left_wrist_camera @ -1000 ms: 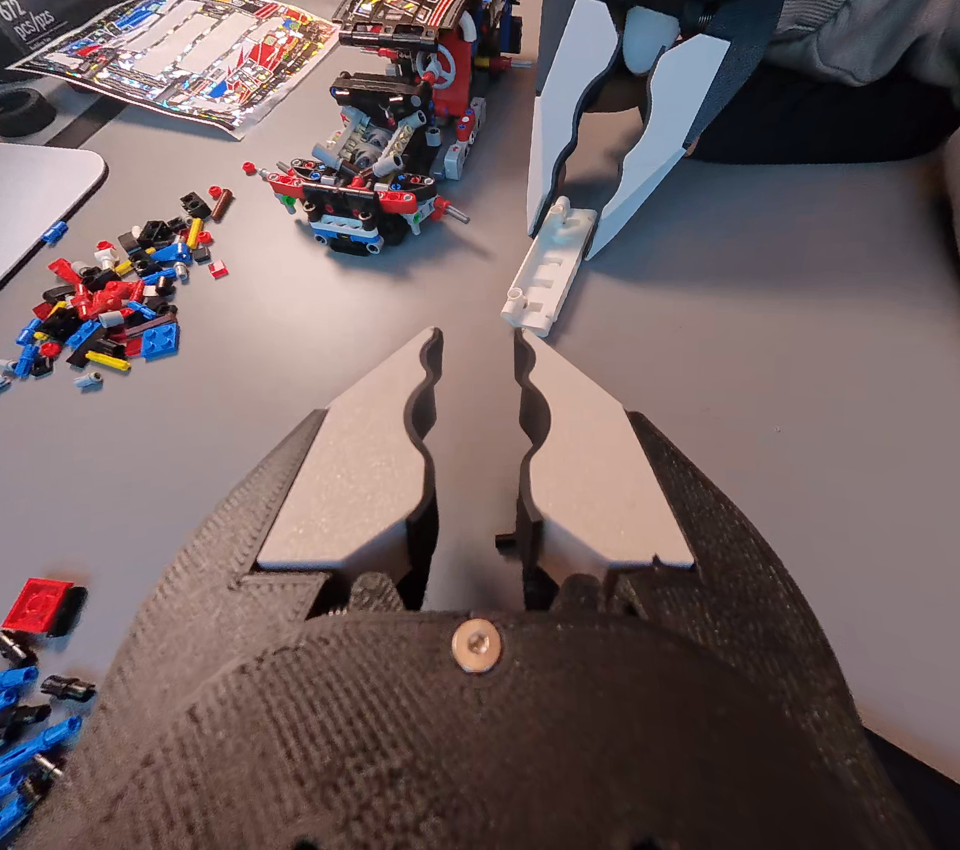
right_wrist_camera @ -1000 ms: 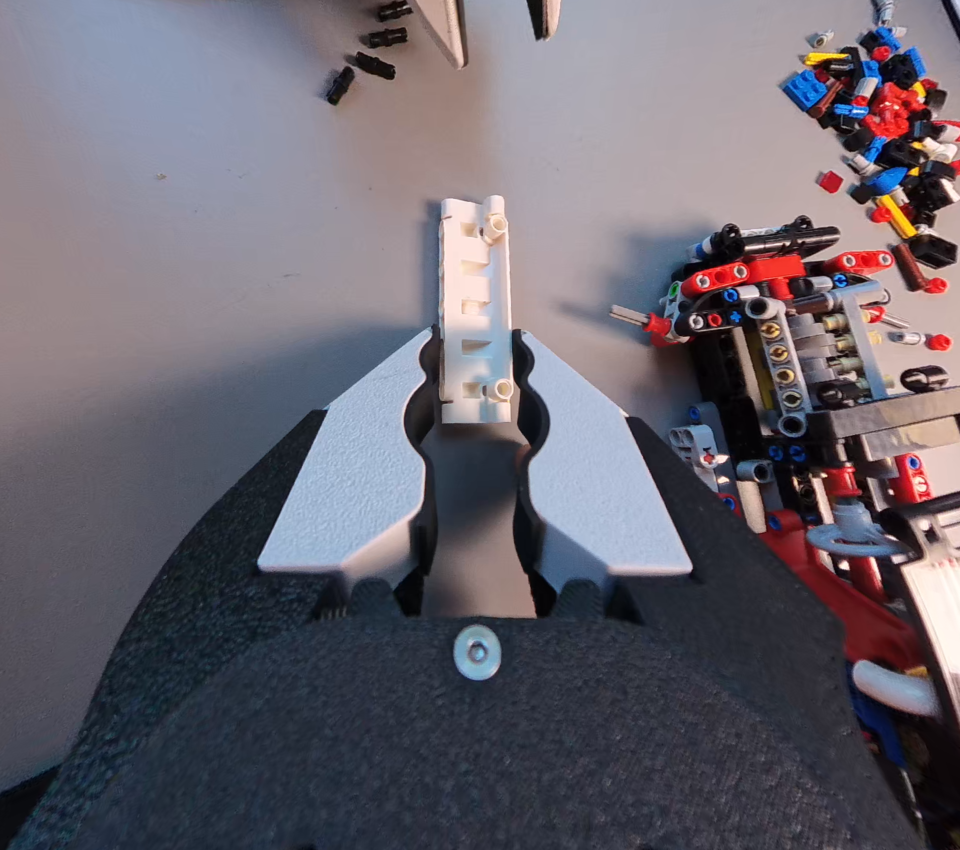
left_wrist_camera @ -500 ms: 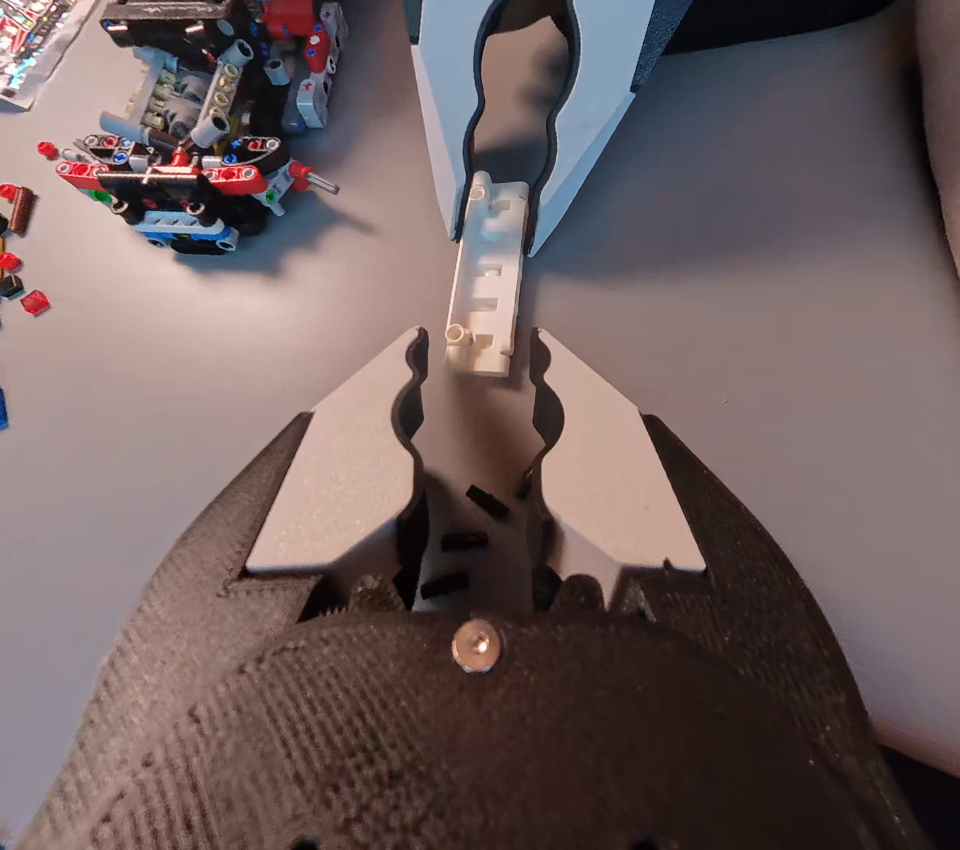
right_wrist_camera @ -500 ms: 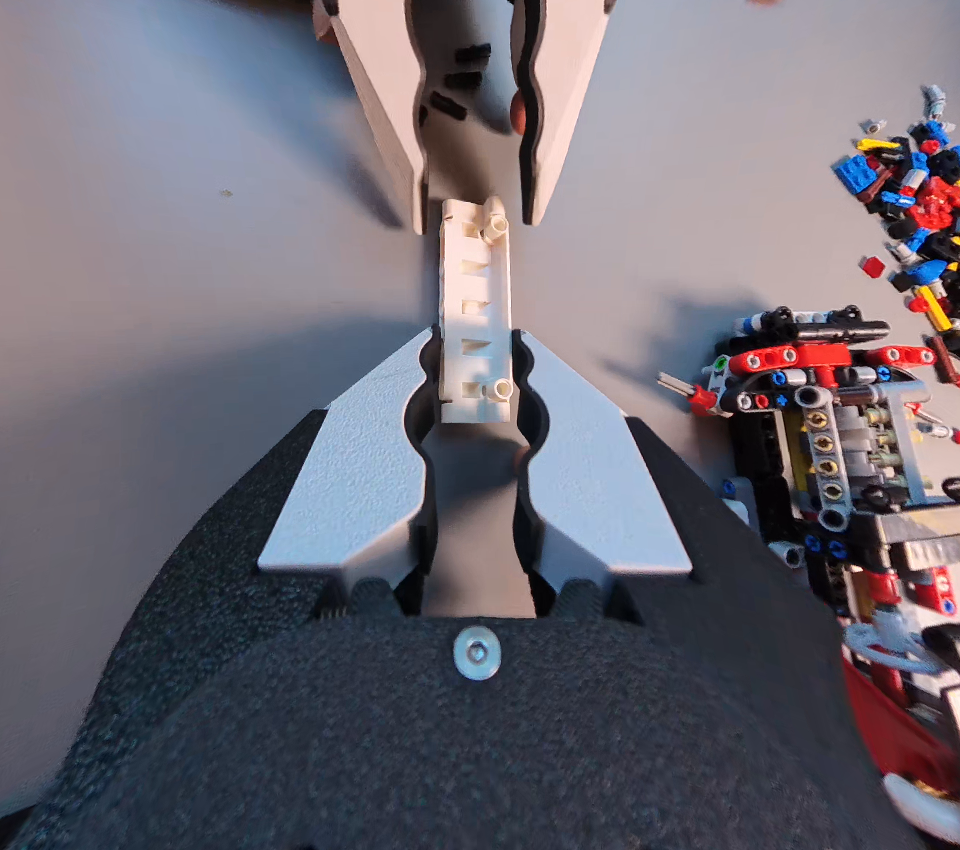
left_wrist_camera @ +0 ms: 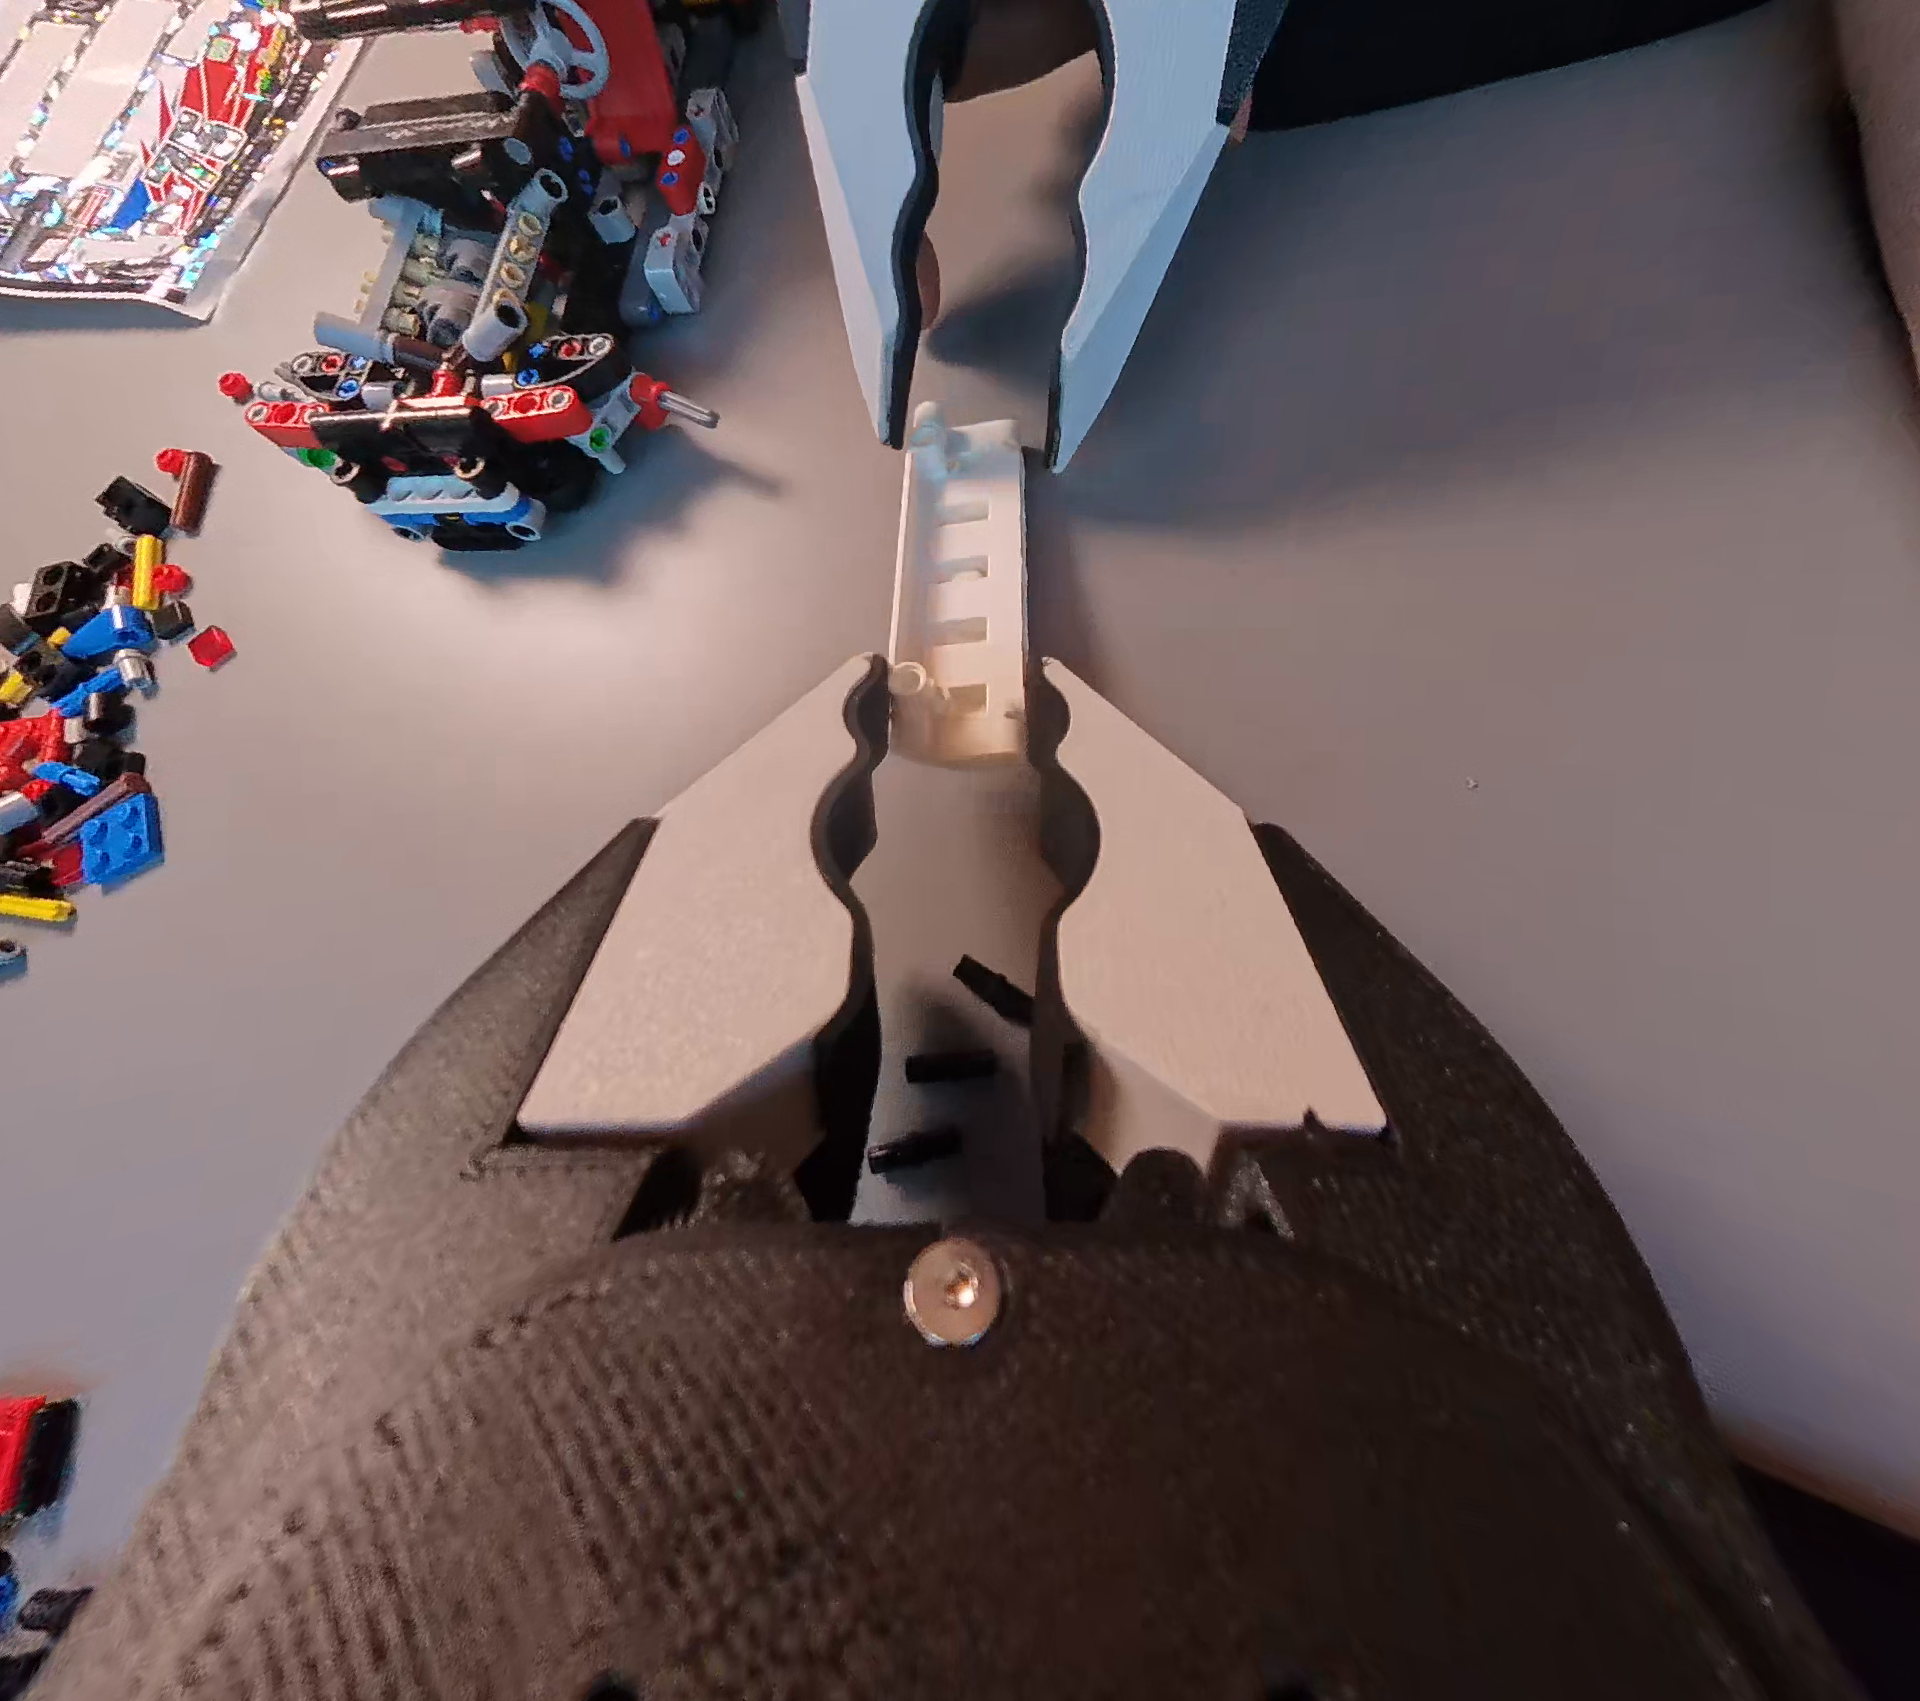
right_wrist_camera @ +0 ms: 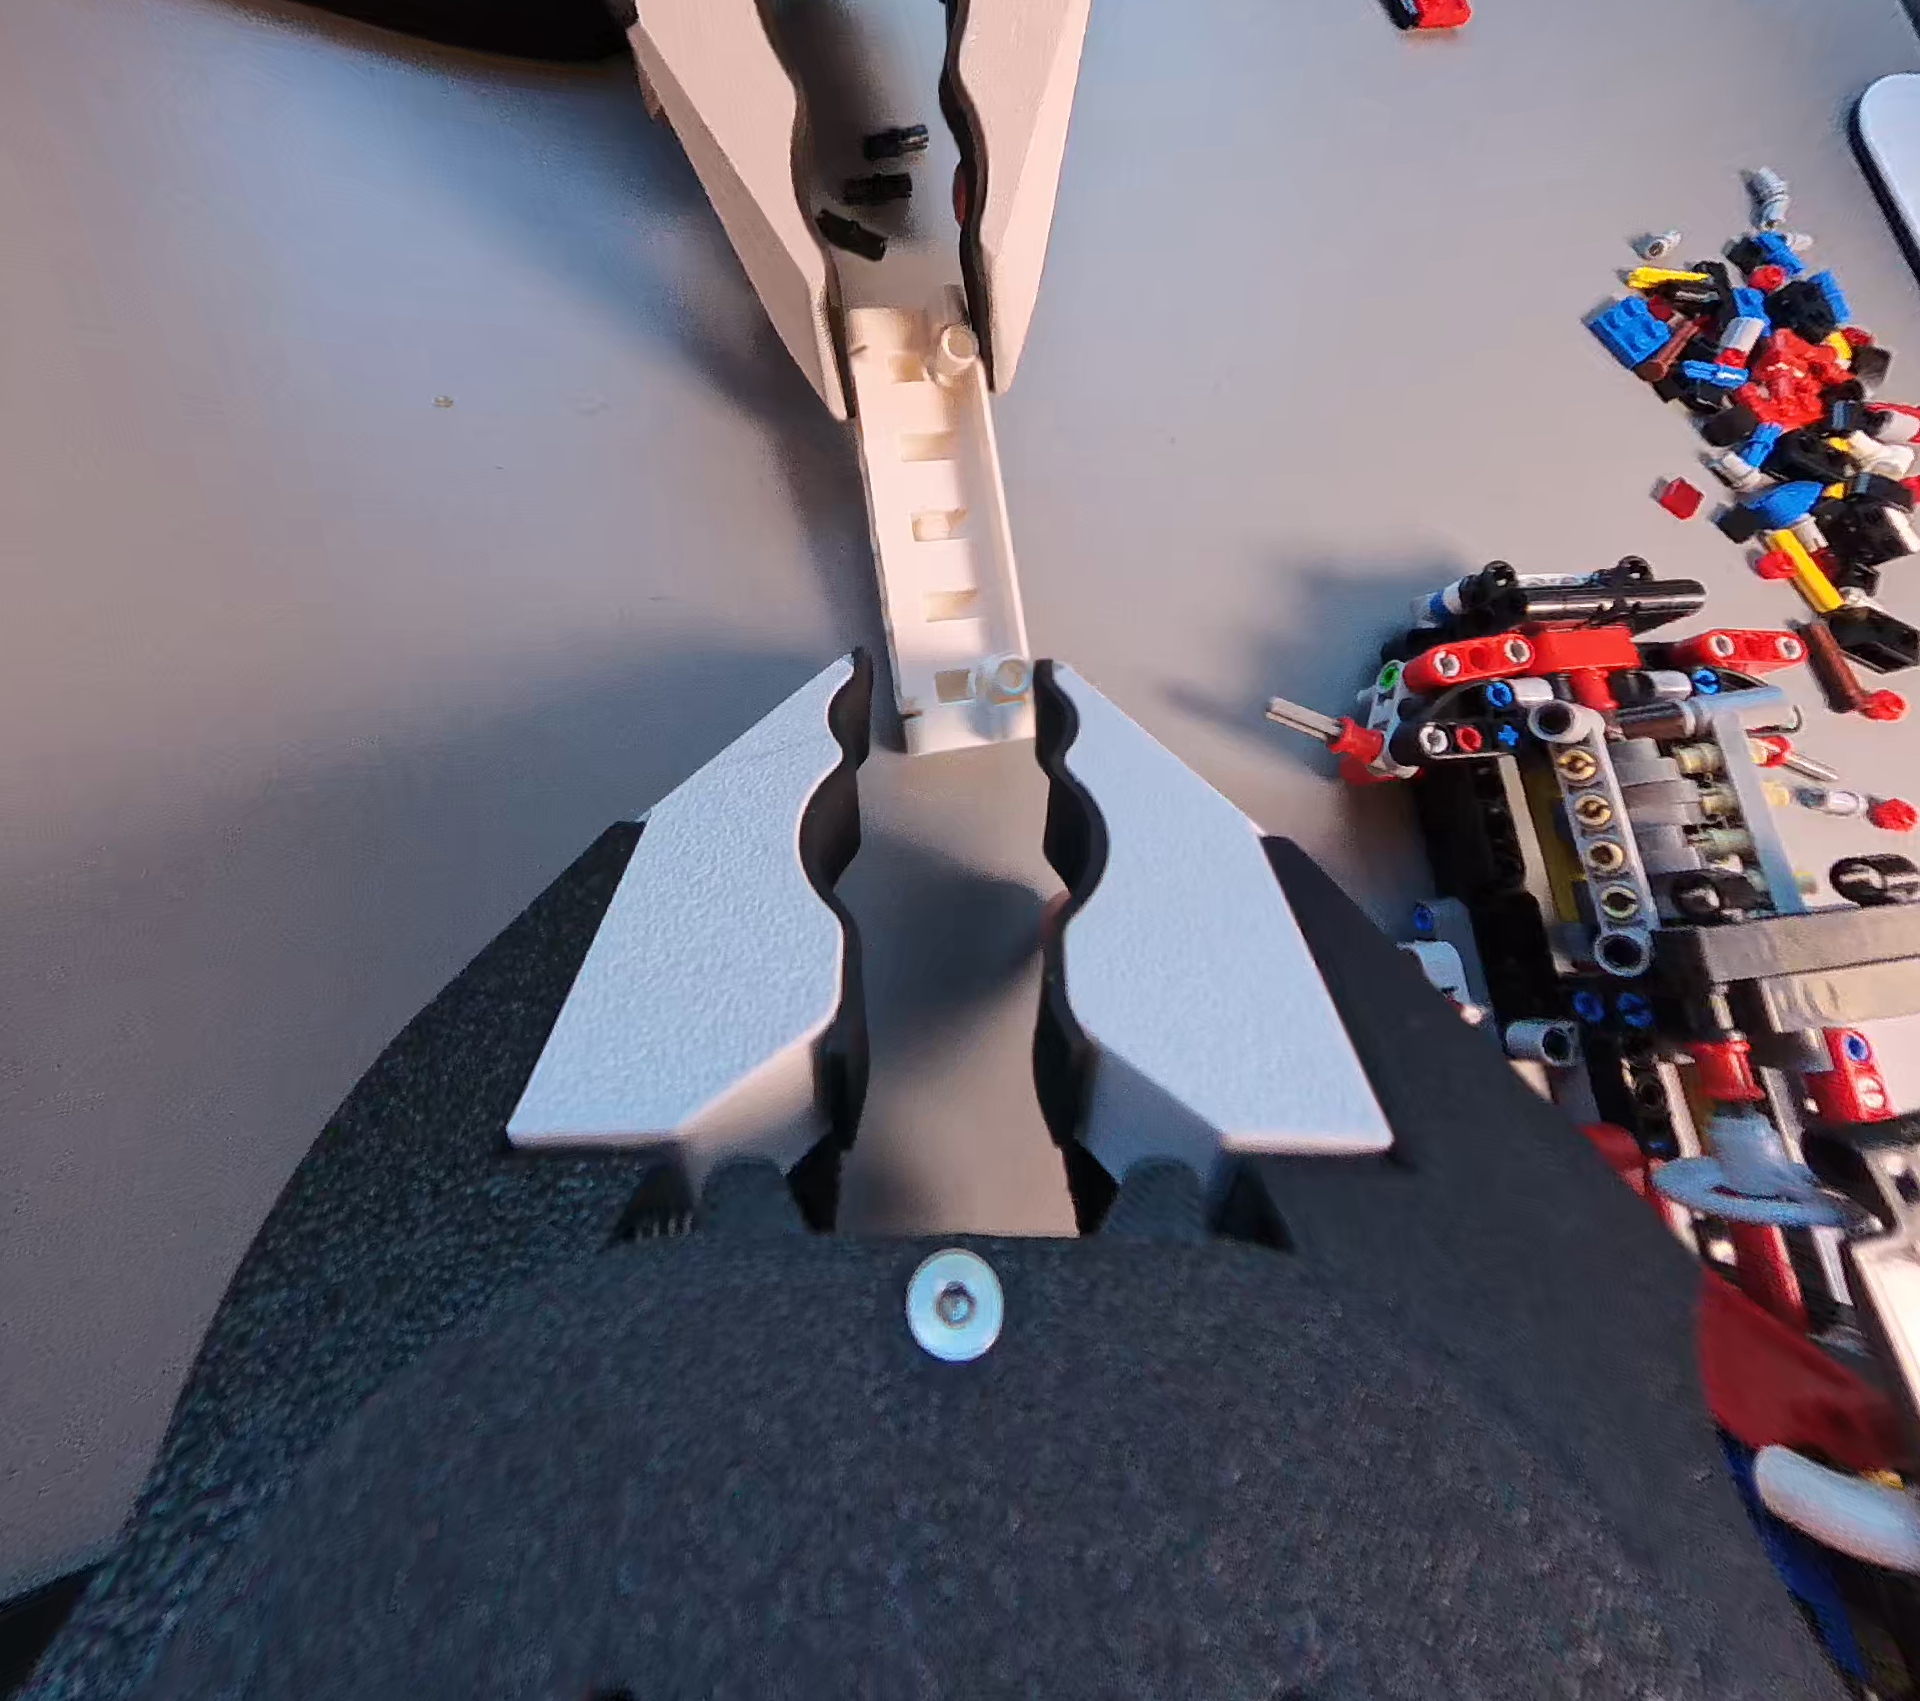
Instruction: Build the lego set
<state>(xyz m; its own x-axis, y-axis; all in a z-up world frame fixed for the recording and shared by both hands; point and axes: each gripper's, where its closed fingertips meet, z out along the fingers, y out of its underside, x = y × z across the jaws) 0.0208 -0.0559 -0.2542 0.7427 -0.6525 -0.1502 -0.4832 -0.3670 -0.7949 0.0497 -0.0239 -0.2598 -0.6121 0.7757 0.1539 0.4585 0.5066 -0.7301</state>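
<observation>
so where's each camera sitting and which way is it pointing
Left wrist view: sits on the left tool, looking along its fingers over the white piece to the right tool opposite; the car is left, a sleeve top right.
Right wrist view: sits on the right tool, facing back at the left tool; the car is right.
Shared: the white piece spans between both tools, seen from opposite ends, plus the car and grey table.

The left gripper (left_wrist_camera: 958,685) and right gripper (right_wrist_camera: 948,683) face each other tip to tip low over the table, fingers pointing at one another. Each stands with its jaws parted a little, the tips flanking opposite ends of one long white piece.
</observation>
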